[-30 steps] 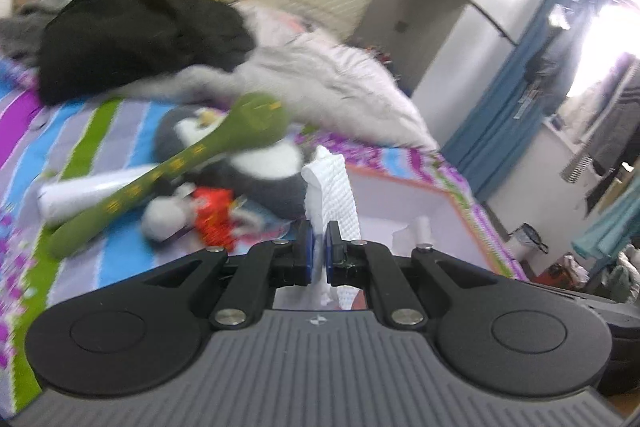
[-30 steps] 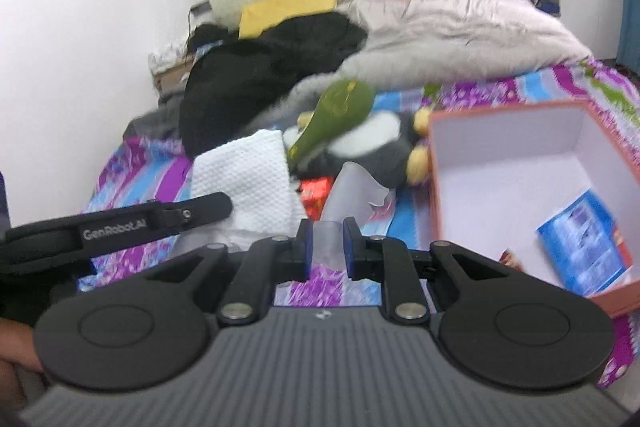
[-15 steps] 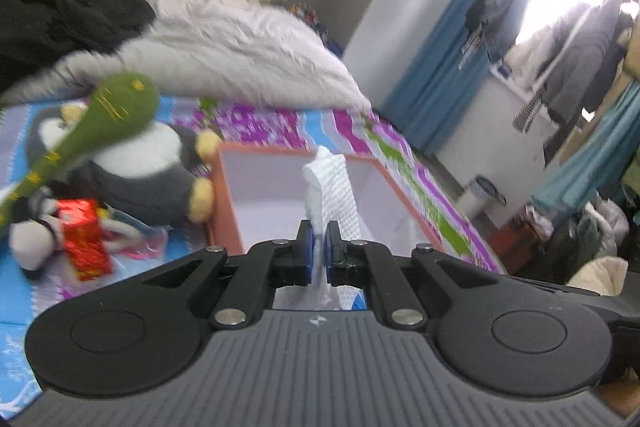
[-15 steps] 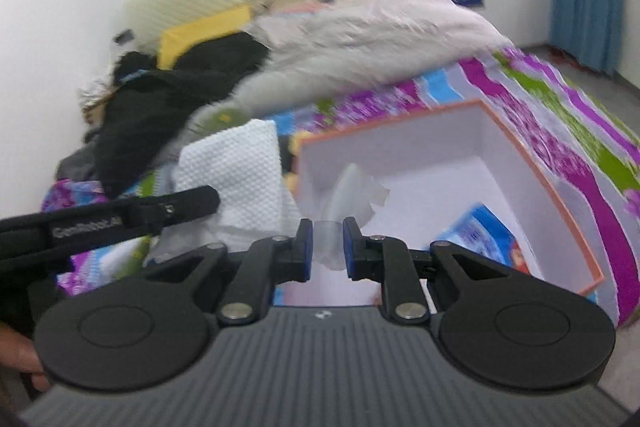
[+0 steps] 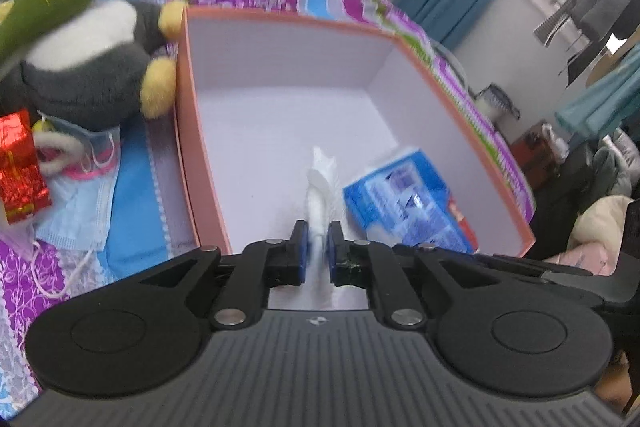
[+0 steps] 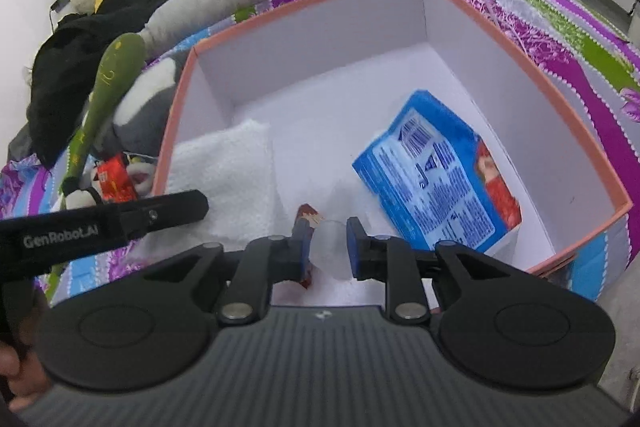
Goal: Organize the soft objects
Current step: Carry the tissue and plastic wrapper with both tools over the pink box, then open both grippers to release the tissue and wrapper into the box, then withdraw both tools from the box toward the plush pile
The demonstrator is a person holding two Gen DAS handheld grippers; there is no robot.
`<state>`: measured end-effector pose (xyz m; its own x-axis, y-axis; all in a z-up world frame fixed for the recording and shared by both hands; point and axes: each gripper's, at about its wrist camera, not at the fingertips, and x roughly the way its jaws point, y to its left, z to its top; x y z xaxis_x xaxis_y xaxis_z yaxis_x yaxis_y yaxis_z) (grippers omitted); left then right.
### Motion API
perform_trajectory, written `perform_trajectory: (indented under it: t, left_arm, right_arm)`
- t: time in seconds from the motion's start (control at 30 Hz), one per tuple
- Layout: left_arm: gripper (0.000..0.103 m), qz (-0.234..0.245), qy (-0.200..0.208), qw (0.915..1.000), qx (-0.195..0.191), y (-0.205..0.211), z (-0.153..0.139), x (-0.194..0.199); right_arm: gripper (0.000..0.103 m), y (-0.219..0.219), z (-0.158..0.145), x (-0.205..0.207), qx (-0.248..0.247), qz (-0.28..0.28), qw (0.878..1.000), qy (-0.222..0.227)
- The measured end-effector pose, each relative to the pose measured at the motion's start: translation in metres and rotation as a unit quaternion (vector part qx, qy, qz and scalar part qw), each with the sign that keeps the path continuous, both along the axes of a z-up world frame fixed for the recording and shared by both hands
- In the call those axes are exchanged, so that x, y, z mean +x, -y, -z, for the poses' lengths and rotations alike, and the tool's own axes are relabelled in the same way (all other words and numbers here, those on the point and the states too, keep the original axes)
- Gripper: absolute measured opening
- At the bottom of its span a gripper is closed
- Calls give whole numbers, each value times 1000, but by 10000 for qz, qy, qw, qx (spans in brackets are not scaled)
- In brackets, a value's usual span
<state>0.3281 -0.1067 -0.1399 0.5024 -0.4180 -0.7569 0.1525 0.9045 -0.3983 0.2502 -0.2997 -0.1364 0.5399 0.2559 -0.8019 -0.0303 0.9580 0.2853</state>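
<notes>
Fingers (image 5: pixel 299 247) of the left gripper (image 5: pixel 316 251) are easing apart around a limp white towel (image 5: pixel 322 183) hanging into the box (image 5: pixel 188 131); right gripper (image 6: pixel 328 245) likewise opens around clear film (image 6: pixel 329 247). Both look feather-light and floppy: pinch an edge.

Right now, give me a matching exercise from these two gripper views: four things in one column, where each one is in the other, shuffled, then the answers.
Things:
1. white towel
2. blue packet
3. penguin plush
4. red foil pack

Places:
A. on the bedspread, touching the box's outer wall
B. between the left gripper's opening jaws, over the box
C. lying on the box floor
D. on the bedspread beside a blue face mask

Pairs: 1-B, 2-C, 3-A, 4-D
</notes>
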Motion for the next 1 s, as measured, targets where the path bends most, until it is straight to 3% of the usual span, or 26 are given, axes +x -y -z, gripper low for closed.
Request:
perform_trajectory:
  t: [0.27, 0.57, 1.0]
  left_arm:
    - [39, -164, 256, 9993, 197, -11, -24, -19]
    - [41, -464, 816, 9955, 142, -38, -76, -67]
    - [41, -886, 1613, 9829, 60, -79, -144, -168]
  right_arm:
    - [42, 1, -12, -4, 48, 64, 10000, 42]
    - [42, -11, -62, -36, 51, -7, 9983, 572]
    - [42, -42, -127, -106, 79, -385, 9900, 1352]
